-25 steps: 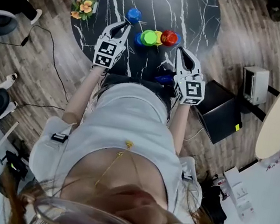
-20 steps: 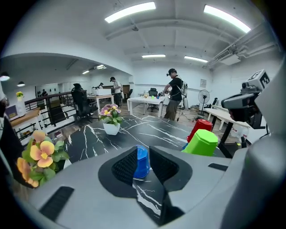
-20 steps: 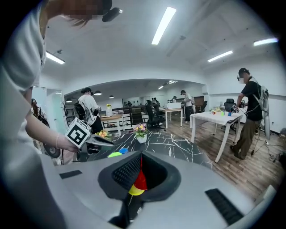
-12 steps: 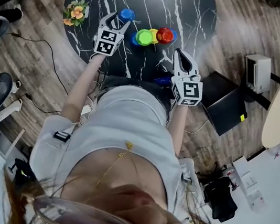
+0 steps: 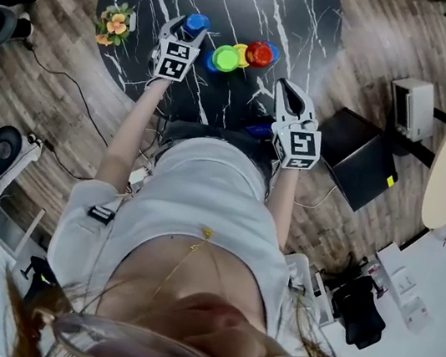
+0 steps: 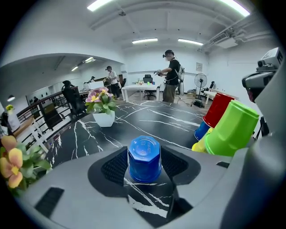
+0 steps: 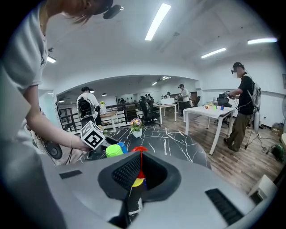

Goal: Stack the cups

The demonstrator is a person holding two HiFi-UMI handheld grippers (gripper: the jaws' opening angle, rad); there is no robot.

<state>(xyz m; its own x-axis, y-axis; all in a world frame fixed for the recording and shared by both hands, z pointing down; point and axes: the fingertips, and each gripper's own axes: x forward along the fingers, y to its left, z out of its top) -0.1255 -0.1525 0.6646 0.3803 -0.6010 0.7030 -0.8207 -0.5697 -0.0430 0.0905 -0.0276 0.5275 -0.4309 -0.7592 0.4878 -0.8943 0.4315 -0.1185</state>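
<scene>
Marble table (image 5: 261,2), flowerpot (image 6: 103,118) beyond blue cup (image 6: 144,159)

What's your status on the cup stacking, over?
Left gripper just opening around upturned blue cup, not gripped. Right gripper shut, empty. Other cups clustered beside it.

Bright ceiling strip lights; sharp focus, strong fisheye warping at dark edges

Lone cup (image 6: 144,159) on table (image 6: 152,120), between left gripper (image 6: 144,165) jaws; cup cluster (image 6: 225,127) near right; flowerpot (image 6: 103,118) behind, leftward.
</scene>
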